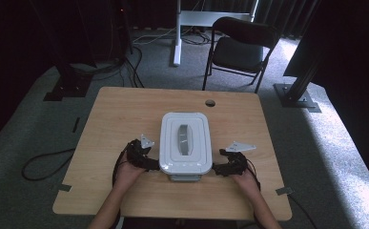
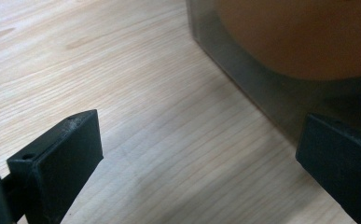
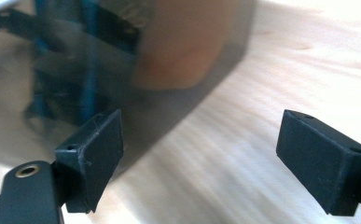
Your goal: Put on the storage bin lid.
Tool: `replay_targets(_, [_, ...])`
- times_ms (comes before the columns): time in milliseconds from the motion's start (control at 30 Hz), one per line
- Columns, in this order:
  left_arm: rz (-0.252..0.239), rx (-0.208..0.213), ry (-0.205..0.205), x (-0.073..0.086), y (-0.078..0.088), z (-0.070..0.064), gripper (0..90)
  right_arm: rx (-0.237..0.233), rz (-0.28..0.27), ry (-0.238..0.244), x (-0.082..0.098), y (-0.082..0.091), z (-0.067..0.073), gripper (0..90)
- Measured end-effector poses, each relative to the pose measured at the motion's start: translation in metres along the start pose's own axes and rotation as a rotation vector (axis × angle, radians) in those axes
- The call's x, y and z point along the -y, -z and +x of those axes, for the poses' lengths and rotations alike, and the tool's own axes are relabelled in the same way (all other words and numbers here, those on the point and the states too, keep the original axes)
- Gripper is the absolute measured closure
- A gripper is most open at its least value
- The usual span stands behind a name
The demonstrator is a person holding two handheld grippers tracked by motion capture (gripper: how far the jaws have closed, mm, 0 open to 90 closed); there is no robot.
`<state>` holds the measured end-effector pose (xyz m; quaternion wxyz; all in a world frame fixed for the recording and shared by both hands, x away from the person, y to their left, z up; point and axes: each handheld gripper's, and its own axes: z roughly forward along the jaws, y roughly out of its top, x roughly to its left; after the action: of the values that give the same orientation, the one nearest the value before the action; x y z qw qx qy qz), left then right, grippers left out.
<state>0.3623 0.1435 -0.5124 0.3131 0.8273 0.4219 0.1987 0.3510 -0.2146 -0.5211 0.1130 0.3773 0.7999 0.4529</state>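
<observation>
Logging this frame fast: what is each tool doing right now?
Left tool: open, holding nothing, beside the white-lidded box.
Right tool: open, holding nothing, at the box's other side.

A lab: black curtains (image 1: 39, 33), rig posts (image 1: 306, 67), floor cables (image 1: 44, 162).

High view: fixed overhead, facing forward and down, whole table (image 1: 125, 109) mid-frame. Left and right gripper views: low, very near, looking along open jaws. Shared: tabletop and container (image 1: 183, 141) wall.
</observation>
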Motion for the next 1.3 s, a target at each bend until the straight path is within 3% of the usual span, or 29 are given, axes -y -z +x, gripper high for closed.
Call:
replay_targets(100, [0.002, -0.009, 0.004, 0.004, 0.0, 0.003, 1.0, 0.065, -0.007, 0.009, 0.002, 0.001, -0.002, 13.8])
replay_targets(333, [-0.026, -0.015, 0.018, 0.009, 0.004, 0.006, 1.0, 0.131, -0.045, -0.04, 0.004, 0.007, -0.009, 13.7])
replay_targets(667, [-0.055, 0.008, 0.037, 0.019, 0.012, 0.016, 0.9, 0.161, -0.063, -0.062, 0.008, 0.013, -0.011, 13.1])
replay_targets(833, [-0.07, 0.0, 0.048, 0.027, 0.018, 0.023, 1.0, 0.173, -0.069, -0.075, 0.012, 0.017, -0.014, 12.9])
replay_targets(1033, [-0.083, -0.014, 0.063, 0.039, 0.025, 0.031, 1.0, 0.222, -0.072, -0.096, 0.017, 0.026, -0.018, 12.5])
replay_targets(1300, [-0.083, -0.045, 0.117, 0.057, 0.035, 0.046, 1.0, 0.266, -0.081, -0.119, 0.027, 0.039, -0.025, 12.4])
